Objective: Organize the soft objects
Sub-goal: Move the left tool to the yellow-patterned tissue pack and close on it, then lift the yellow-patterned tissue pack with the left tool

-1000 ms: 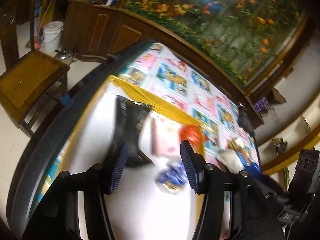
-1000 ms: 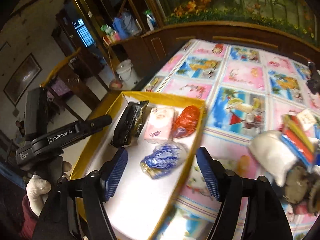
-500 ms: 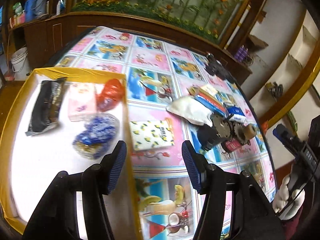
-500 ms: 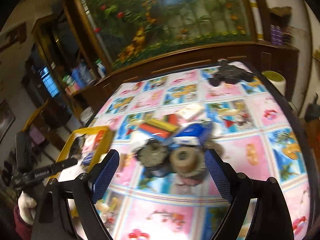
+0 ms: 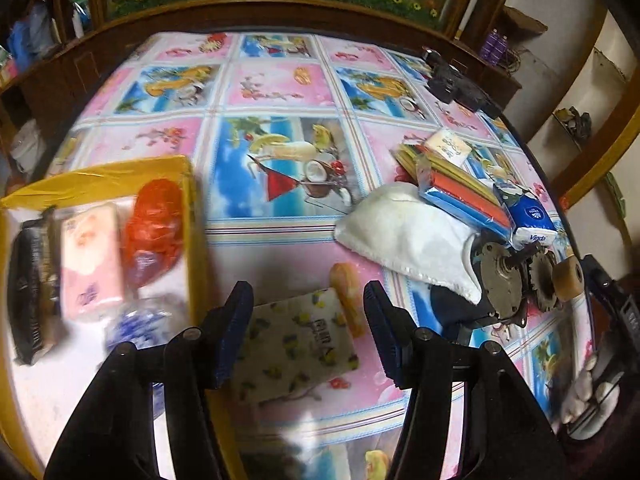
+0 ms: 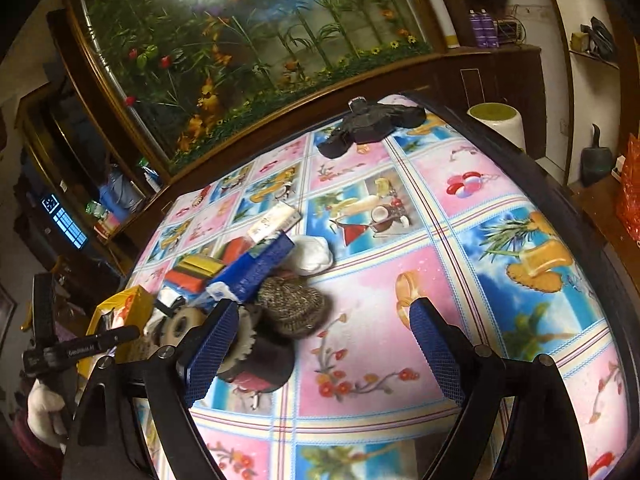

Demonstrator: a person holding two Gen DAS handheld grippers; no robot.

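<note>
Patterned tablecloth (image 5: 280, 80) covers the table. Yellow-rimmed tray (image 5: 100, 172) sits at its left edge with a black pouch (image 5: 32, 288), pink pack (image 5: 90, 256), red bag (image 5: 154, 224) and blue bag (image 5: 140, 320) inside. Lemon-print tissue pack (image 5: 296, 344) lies on the cloth just right of the tray, between the half-open left gripper's (image 5: 308, 336) pads, not pinched. Right gripper (image 6: 320, 348) wide open, empty, beside a steel scourer (image 6: 292, 304).
</note>
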